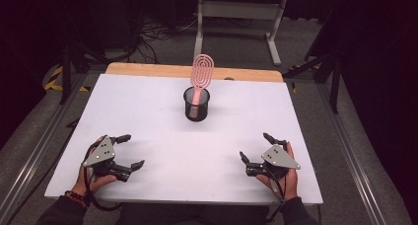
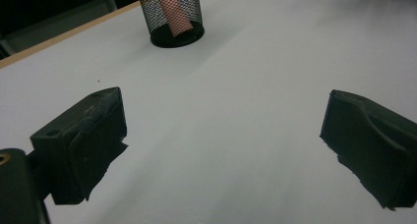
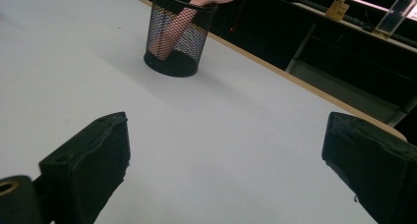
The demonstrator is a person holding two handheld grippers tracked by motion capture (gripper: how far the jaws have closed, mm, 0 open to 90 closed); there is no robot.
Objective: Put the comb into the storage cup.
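The pink hairbrush (image 1: 201, 74) stands handle-down in the black mesh cup (image 1: 196, 106) at the worktop's (image 1: 148, 111) far middle, its long axis near upright, head tilted back; both grippers rest well short of it, left gripper (image 1: 131, 150) and right gripper (image 1: 256, 147) about equally near, fingers released and spread wide.

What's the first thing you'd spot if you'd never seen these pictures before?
A pink hairbrush stands head up in a black mesh cup in the middle of the white table, toward its far edge. Near the front edge, the left claw and the right claw rest open, one on each side, holding nothing.
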